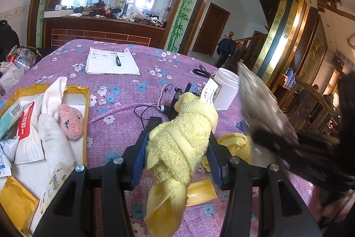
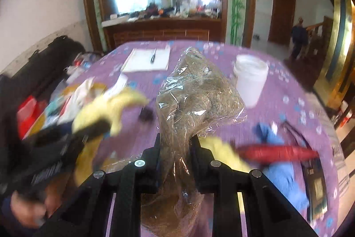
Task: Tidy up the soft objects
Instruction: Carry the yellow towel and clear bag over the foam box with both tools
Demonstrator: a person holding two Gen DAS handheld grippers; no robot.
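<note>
My left gripper (image 1: pixel 177 146) is shut on a knotted yellow towel (image 1: pixel 179 137), held above the purple flowered tablecloth (image 1: pixel 124 81). The towel hangs down past the blue pads. My right gripper (image 2: pixel 176 146) is shut on a brown furry thing wrapped in clear plastic (image 2: pixel 195 94), lifted off the cloth. In the left wrist view that wrapped bundle (image 1: pixel 259 103) shows blurred at the right. In the right wrist view the left gripper with the yellow towel (image 2: pixel 111 108) appears blurred at the left. A second yellow cloth (image 1: pixel 235 143) lies on the table under the right gripper.
A yellow tray (image 1: pixel 85 123) at the left holds white cloths, a pink plush (image 1: pixel 71 121) and packets. A white jar (image 1: pixel 226 90), a notepad with a pen (image 1: pixel 111 61), black cables, a blue cloth (image 2: pixel 281 170) and a red object (image 2: pixel 279 153) lie on the table.
</note>
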